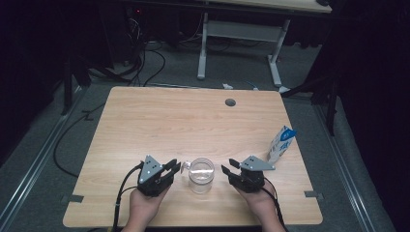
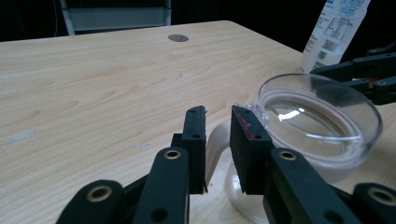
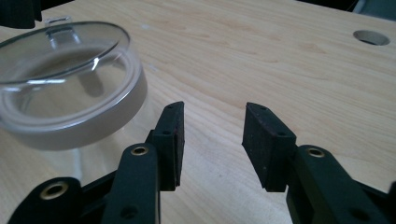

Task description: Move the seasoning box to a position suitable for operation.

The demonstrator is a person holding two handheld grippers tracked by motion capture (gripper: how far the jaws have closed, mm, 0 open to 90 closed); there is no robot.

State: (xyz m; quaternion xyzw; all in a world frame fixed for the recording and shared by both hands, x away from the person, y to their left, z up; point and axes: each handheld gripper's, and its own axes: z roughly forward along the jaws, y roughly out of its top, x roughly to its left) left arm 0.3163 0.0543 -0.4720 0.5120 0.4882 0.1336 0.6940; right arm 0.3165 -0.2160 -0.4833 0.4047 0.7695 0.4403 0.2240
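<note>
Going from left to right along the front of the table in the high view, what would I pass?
Left gripper → glass mug → right gripper → blue-and-white carton.

Standing on the table [image 1: 145, 116] near its front edge, a jar [image 1: 201, 175], between left gripper [image 1: 174, 167] and right gripper [image 1: 228, 167]. Farther right, near the table's right edge, a carton [image 1: 281, 143]. Behind, near the far edge, a hole [image 1: 230, 102].
</note>
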